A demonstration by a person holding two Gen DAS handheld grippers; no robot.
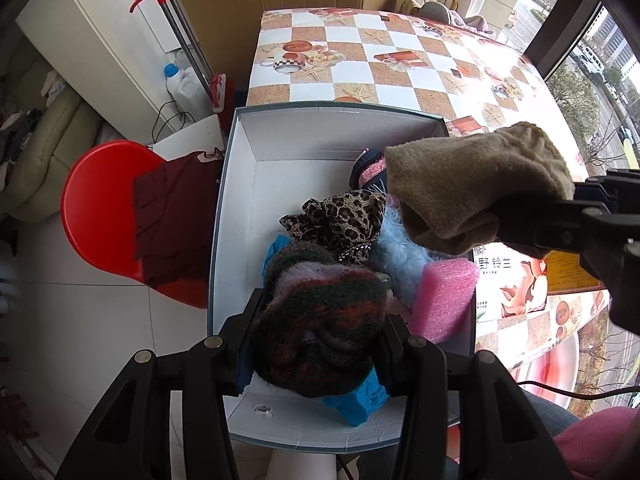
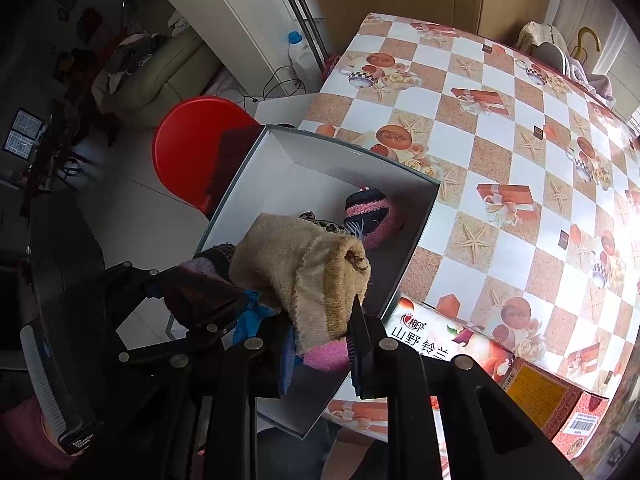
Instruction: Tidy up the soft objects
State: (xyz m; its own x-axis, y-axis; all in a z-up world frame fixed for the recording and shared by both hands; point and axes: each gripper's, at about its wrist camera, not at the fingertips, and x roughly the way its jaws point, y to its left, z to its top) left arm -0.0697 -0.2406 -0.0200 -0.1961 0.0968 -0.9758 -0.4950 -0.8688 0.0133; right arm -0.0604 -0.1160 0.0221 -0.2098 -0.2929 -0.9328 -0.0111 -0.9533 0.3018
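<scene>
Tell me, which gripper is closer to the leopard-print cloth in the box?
Left. The left gripper, gripping a dark knitted bundle, sits just beside the leopard-print cloth inside the white box. The right gripper holds a tan sock off to one side.

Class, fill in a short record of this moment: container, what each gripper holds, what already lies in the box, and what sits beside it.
container: white box on checkered table
left gripper: shut on dark knitted bundle
right gripper: shut on tan sock
in box: leopard-print cloth, pink foam, pink-and-navy roll
beside box: printed carton
</scene>
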